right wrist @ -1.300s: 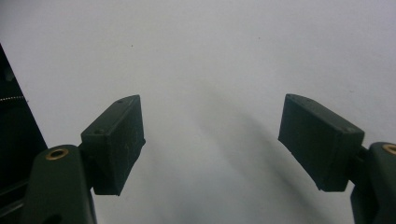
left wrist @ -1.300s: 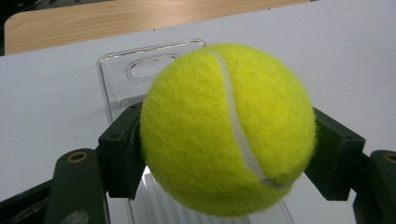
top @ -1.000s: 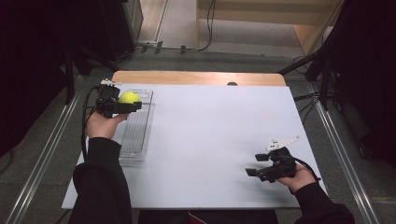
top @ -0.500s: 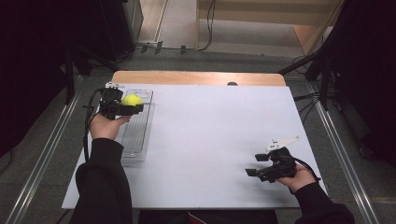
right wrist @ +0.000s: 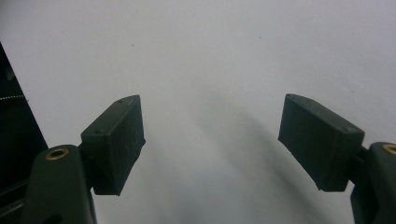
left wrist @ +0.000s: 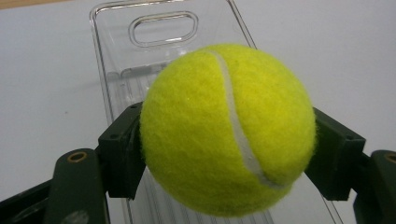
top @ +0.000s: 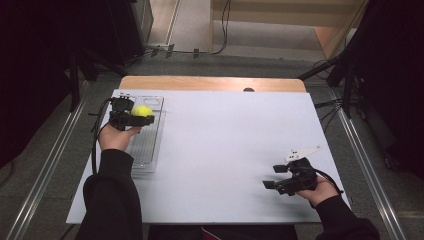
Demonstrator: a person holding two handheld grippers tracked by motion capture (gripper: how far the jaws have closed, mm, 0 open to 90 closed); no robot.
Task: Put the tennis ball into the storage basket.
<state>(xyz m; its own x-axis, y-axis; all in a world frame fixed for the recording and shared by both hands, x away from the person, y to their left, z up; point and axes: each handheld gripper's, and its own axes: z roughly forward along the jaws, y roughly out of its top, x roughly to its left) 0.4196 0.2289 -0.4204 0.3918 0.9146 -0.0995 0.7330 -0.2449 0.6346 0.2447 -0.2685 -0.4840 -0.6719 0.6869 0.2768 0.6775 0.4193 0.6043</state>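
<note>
A yellow-green tennis ball (top: 142, 110) sits between the jaws of my left gripper (top: 145, 114), which is shut on it. The ball hangs over the far half of a clear plastic tray (top: 147, 150) at the table's left side. In the left gripper view the ball (left wrist: 229, 128) is pressed on both sides by the black pads (left wrist: 123, 151), with the tray's handle cutout (left wrist: 163, 28) beyond it. My right gripper (top: 274, 176) rests near the front right of the table, open. In the right gripper view nothing lies between the spread jaws of the right gripper (right wrist: 224, 140).
The white table top (top: 230, 140) stretches between the two hands. A wooden strip (top: 210, 82) runs along its far edge, with a small dark spot (top: 248, 90) on it. Metal rails and cables lie on the floor around the table.
My left gripper has drifted a little toward the near side with the ball still in it. The right gripper has not moved.
</note>
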